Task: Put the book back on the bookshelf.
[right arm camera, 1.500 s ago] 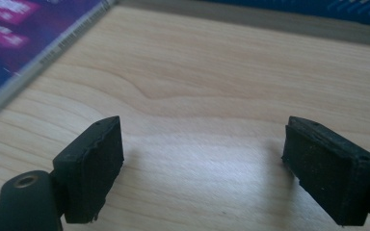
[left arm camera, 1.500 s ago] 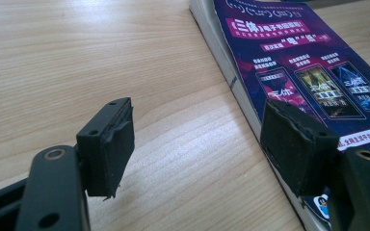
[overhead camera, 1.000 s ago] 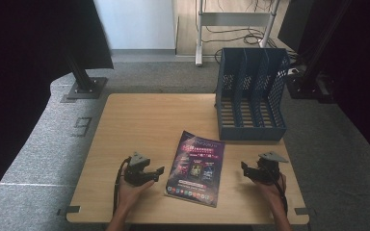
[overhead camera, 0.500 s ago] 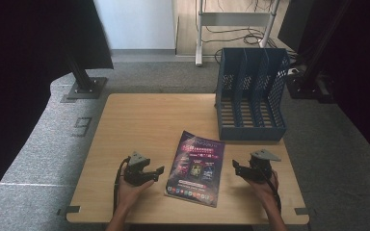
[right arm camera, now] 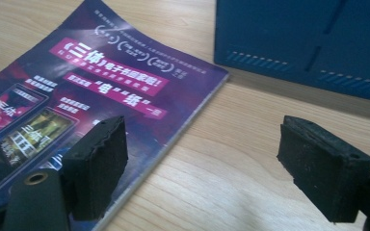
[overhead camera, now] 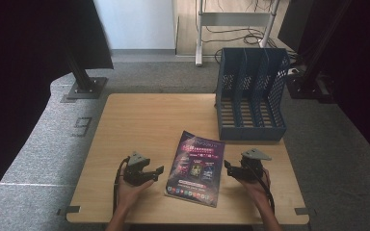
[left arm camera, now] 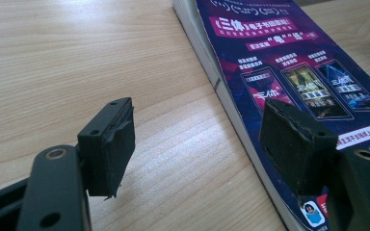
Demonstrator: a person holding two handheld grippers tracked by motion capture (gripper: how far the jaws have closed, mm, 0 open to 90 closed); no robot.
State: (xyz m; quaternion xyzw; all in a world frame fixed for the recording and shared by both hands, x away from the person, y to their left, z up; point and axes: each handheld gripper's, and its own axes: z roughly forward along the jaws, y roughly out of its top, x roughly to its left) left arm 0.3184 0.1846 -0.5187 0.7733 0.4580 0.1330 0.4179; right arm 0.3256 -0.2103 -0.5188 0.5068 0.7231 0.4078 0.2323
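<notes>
Purple magazine flat on table, just in front of blue file rack. Left gripper and right gripper flank it, jaws apart, empty. Probably thin, floppy, glossy; grip at spine edge.

The upper left and centre of the table lie bare in the high view, open for a hand to pass. The blue file rack blocks the upper right. The magazine lies flat in the lower middle, between the left gripper and right gripper, a bare strip on either side.
</notes>
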